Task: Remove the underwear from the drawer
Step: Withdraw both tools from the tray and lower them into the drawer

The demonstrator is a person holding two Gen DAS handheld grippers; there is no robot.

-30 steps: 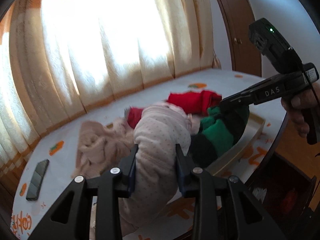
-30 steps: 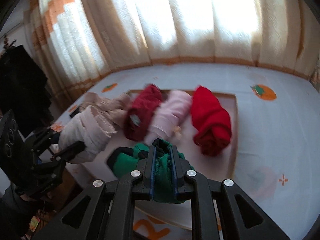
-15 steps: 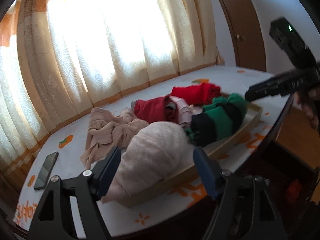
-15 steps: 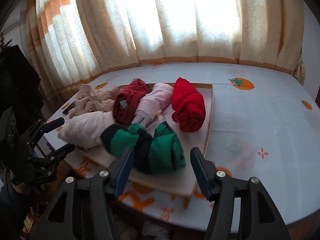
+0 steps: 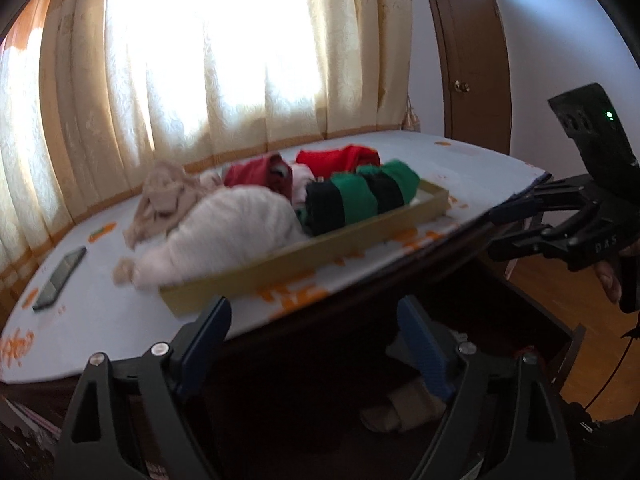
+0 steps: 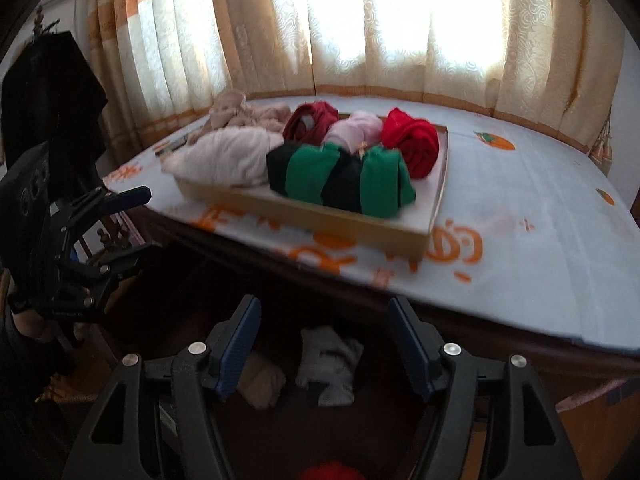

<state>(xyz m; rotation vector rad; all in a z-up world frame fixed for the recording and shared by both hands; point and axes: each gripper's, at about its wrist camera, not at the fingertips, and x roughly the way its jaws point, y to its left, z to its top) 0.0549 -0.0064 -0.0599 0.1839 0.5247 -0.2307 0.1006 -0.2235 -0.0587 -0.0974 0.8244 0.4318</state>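
Note:
A shallow tan tray (image 5: 320, 249) (image 6: 320, 216) on the printed sheet holds rolled underwear. A pale pink roll (image 5: 240, 228) (image 6: 228, 156) and a green-and-black roll (image 5: 356, 196) (image 6: 340, 178) lie at its front, red and pink rolls behind. Below the edge, the dark drawer (image 5: 574, 340) stands pulled out, with a white roll (image 6: 328, 364) and a beige roll (image 6: 262, 384) (image 5: 404, 408) inside. My left gripper (image 5: 316, 340) and right gripper (image 6: 324, 340) hang over the drawer, jaws opening, nothing gripped.
A phone (image 5: 60, 276) and a crumpled beige cloth (image 5: 164, 200) lie left of the tray. Something red (image 6: 328, 472) shows at the drawer's near end. Curtains close off the back, a wooden door (image 5: 468, 60) stands right, and dark clothing (image 6: 48, 92) hangs at left.
Both grippers let go of their rolls, which now lie in the tray. Both have opened wide and drawn back and down from the tray to above the drawer.

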